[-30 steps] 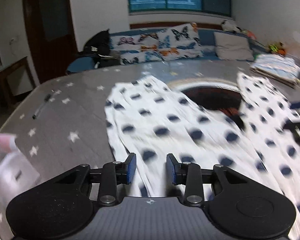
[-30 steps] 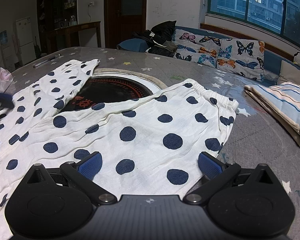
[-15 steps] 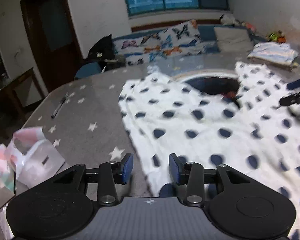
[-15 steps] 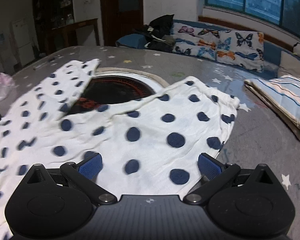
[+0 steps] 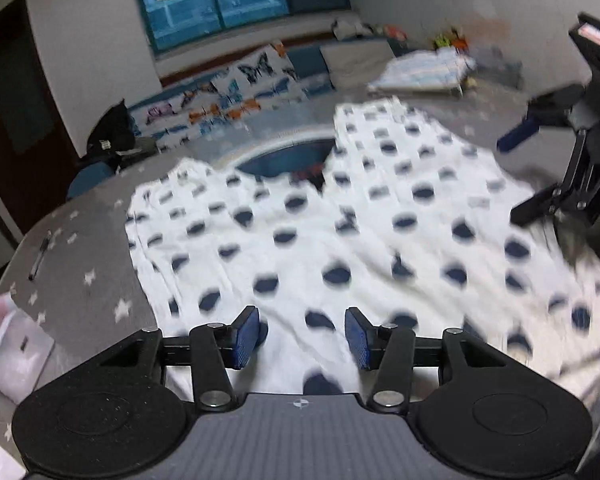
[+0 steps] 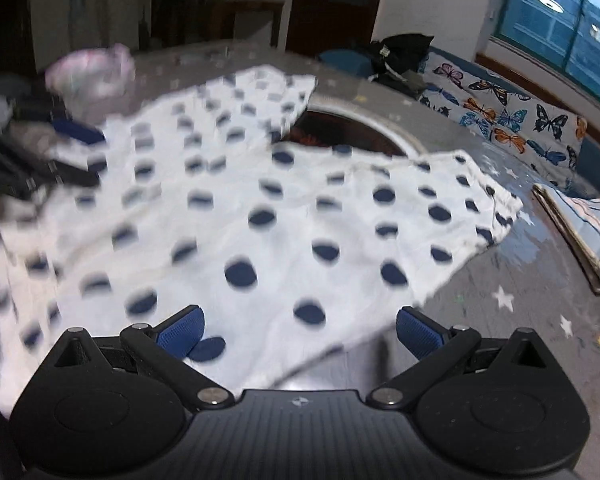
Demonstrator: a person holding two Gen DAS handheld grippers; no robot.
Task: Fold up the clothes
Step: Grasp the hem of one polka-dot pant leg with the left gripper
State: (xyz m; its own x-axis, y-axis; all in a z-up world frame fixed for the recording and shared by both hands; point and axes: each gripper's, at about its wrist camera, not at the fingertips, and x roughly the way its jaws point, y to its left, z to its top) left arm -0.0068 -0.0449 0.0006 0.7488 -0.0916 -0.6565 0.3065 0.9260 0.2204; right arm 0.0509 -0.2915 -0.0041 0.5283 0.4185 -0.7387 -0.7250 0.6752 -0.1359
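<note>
We have the white cotton garment with dark blue polka dots (image 5: pixel 340 240) spread flat across the grey star-printed table (image 5: pixel 88 280), its two leg-like halves running away from us on either side of a dark round inset in the tabletop (image 6: pixel 340 132). It looks like a pair of loose trousers, though motion blur softens the seams, so we hold that loosely.

Our left gripper (image 5: pixel 300 336) hovers just above the near edge of the cloth. Its blue-padded jaws have just been opening and now stand about half apart, with fabric showing beneath the gap but nothing pinched. Our right gripper (image 6: pixel 298 332) sits over the near right corner with its jaws spread wide, also empty; the hem runs under the gap and off onto bare table.

The step in hand, as we judge it, is taking hold of the near edge to begin a fold. To do it well we should come down on the hem itself, one gripper toward each side, and pinch both layers together, not only the top one. Then lift evenly, so the cloth carries over without dragging or twisting. A striped folded cloth (image 6: pixel 580 232) lies well apart to the right.
</note>
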